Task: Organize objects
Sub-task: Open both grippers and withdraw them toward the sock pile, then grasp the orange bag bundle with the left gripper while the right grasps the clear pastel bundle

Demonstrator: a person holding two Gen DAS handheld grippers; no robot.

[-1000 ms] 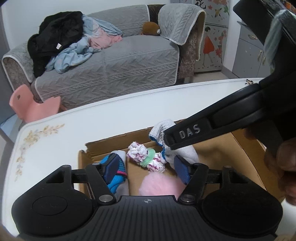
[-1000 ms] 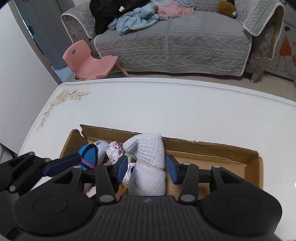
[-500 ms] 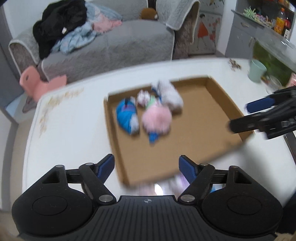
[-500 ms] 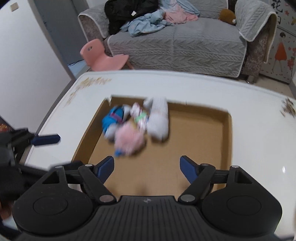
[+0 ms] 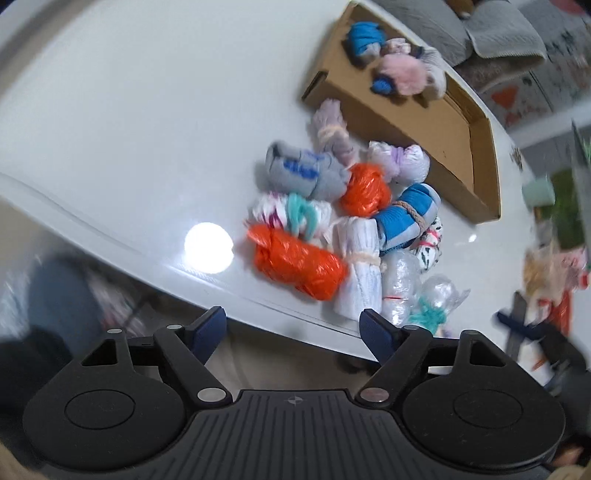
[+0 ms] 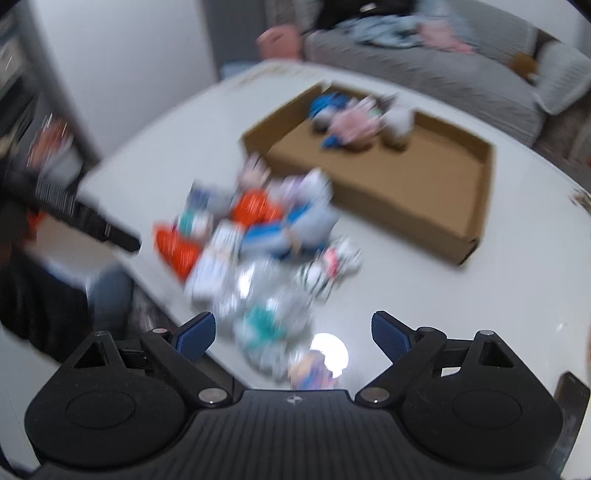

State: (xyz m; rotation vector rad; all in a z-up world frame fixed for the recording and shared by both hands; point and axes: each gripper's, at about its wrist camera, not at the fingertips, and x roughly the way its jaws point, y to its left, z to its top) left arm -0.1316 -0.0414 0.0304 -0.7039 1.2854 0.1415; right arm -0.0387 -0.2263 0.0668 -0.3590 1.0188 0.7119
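Nothing here can be read. The cardboard box (image 5: 408, 122) shows plain brown walls with no print that I can make out, and the bundles in the pile (image 5: 347, 221) on the table carry only colours and patterns. The right wrist view is too blurred for any lettering.

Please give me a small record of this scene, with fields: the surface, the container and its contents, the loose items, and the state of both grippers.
surface: white table
container: open cardboard box, mostly bare inside
in box: a few bundles at one end, among them a blue one and a fluffy pink one
loose items: pile of bundles on the table beside the box, two orange
left gripper: open, empty
right gripper: open, empty
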